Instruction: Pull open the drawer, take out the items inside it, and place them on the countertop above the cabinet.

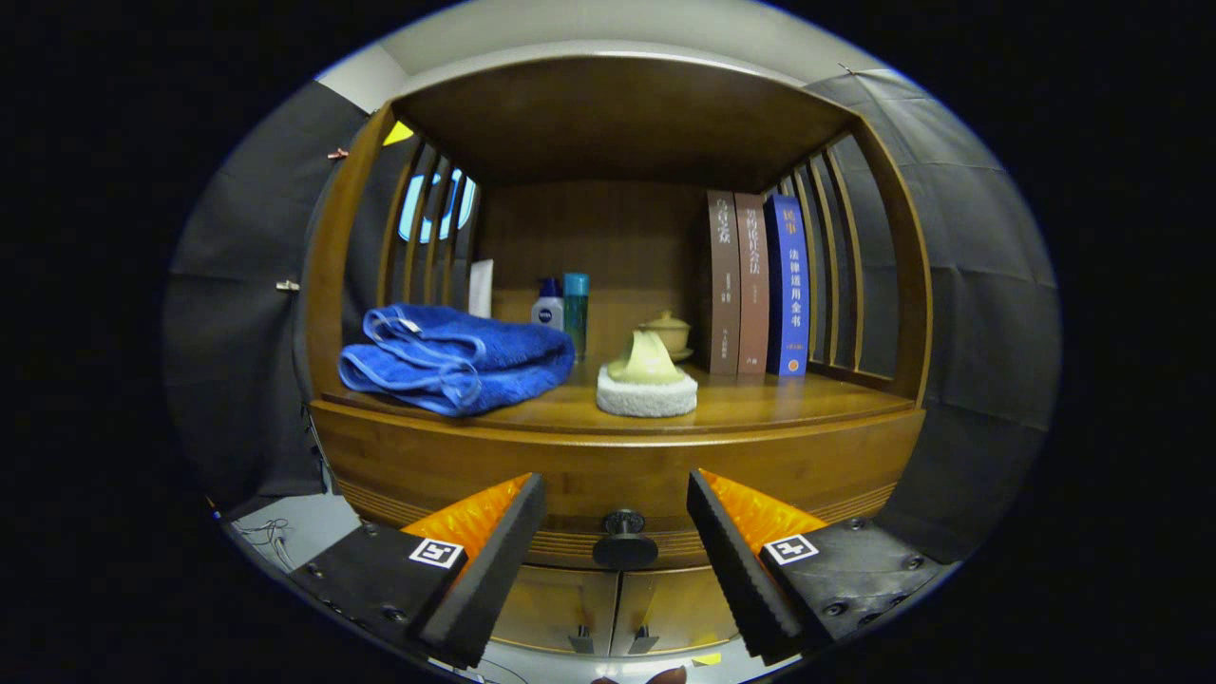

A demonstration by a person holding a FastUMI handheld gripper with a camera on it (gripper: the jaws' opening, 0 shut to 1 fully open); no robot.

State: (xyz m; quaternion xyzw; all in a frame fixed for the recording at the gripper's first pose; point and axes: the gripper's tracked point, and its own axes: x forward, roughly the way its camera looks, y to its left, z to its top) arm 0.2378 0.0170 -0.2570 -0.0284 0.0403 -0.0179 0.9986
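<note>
A wooden cabinet faces me, its drawer front (pixel 617 475) closed under the countertop (pixel 760 404). A dark round knob (pixel 624 541) sticks out of the drawer front. My gripper (pixel 616 499) is open, with the knob in the gap between the two fingers, a little beyond their tips; neither finger touches it. The drawer's contents are hidden. On the countertop lie a folded blue towel (pixel 456 356) at the left and a pale yellow piece on a white round pad (pixel 647 389) in the middle.
Behind the towel stand a white tube (pixel 482 288) and two small bottles (pixel 563 309). A lidded ceramic pot (pixel 668 332) and three upright books (pixel 755 285) stand at the back right. Slatted wooden sides and a shelf roof enclose the countertop. Two small cupboard doors (pixel 617 608) sit below the drawer.
</note>
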